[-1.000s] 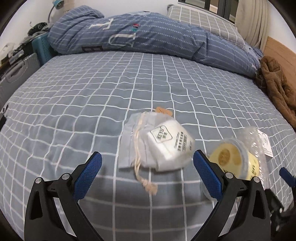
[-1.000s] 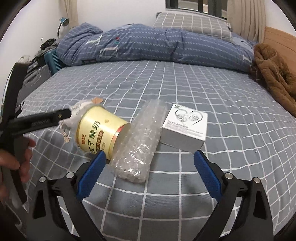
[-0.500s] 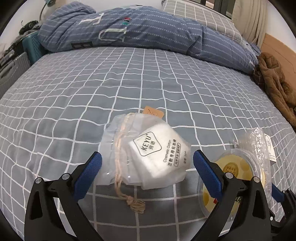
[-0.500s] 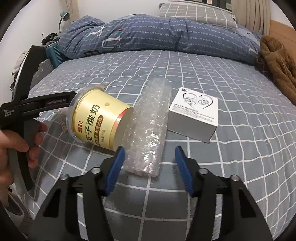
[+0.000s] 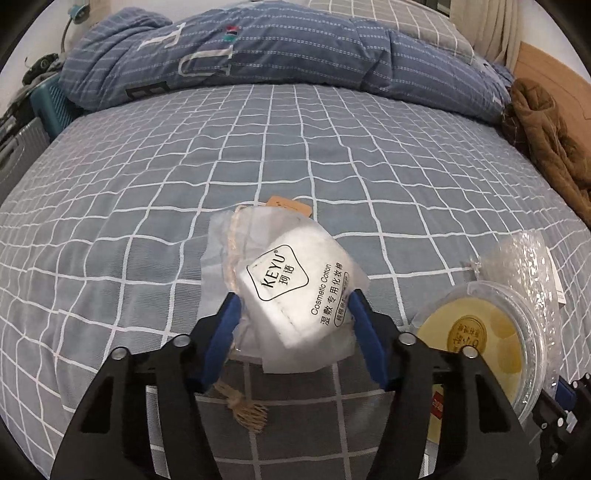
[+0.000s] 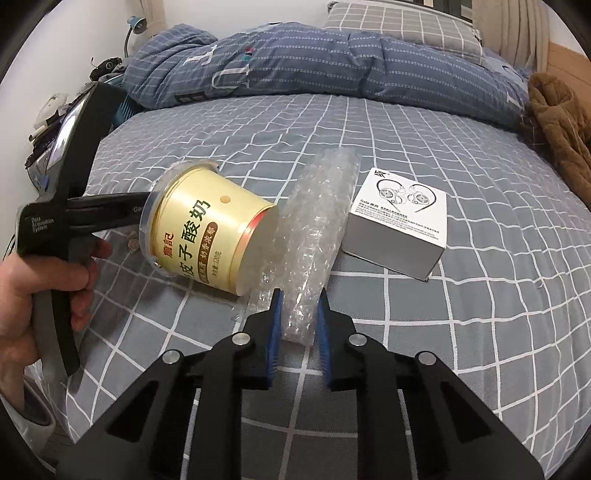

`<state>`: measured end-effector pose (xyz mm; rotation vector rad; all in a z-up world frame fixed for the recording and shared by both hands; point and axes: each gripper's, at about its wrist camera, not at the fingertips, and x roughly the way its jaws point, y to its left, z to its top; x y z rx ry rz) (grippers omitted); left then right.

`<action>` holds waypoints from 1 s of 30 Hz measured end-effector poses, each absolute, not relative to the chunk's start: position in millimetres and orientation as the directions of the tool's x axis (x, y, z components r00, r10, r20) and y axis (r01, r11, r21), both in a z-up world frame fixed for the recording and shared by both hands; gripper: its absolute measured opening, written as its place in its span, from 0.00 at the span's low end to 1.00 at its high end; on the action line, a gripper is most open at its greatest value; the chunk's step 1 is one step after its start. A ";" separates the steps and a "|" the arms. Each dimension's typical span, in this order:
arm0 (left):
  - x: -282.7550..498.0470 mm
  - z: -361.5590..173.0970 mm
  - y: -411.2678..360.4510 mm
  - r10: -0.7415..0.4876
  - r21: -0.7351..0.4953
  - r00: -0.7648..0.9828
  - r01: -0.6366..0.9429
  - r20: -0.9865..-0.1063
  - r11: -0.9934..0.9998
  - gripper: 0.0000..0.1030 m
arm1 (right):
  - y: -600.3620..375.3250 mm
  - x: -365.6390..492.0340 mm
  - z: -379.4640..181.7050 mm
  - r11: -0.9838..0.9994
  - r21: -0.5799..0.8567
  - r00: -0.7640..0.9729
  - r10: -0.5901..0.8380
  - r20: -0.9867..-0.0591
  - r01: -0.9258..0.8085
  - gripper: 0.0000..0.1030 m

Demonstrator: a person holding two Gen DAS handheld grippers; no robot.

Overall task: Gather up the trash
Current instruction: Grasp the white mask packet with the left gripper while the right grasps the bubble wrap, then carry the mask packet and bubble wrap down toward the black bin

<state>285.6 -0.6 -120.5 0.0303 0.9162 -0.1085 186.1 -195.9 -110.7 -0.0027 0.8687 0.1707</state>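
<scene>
Cotton pads pouch (image 5: 295, 291) is pinched by the left hand-held gripper (image 5: 293, 336) near the bed's (image 5: 147, 184) front edge. Bubble wrap (image 6: 317, 236) is clamped by the right hand-held gripper (image 6: 297, 332), beside a yogurt cup (image 6: 210, 229).

bubble wrap (image 6: 320, 229): clear glossy plastic | bedsheet (image 5: 258, 155): matt cloth | box (image 6: 399, 218): matt card

A grey bedsheet (image 5: 147, 206) with a white grid pattern fills most of both views. Across the top lies a rumpled blue quilt (image 5: 280, 51) with dashed white stripes and large pale letters. A grey checked pillow (image 6: 402, 22) sits at the upper right, a brown fleece garment (image 6: 561, 122) at the right edge, and a blue desk lamp (image 6: 138, 24) at the upper left.
</scene>
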 end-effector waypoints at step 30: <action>223.1 -74.5 -6.2 -0.121 -0.092 0.667 0.079 -0.735 0.993 0.50 | -226.0 155.7 -71.1 0.996 0.044 0.709 0.088 -0.699 -0.080 0.16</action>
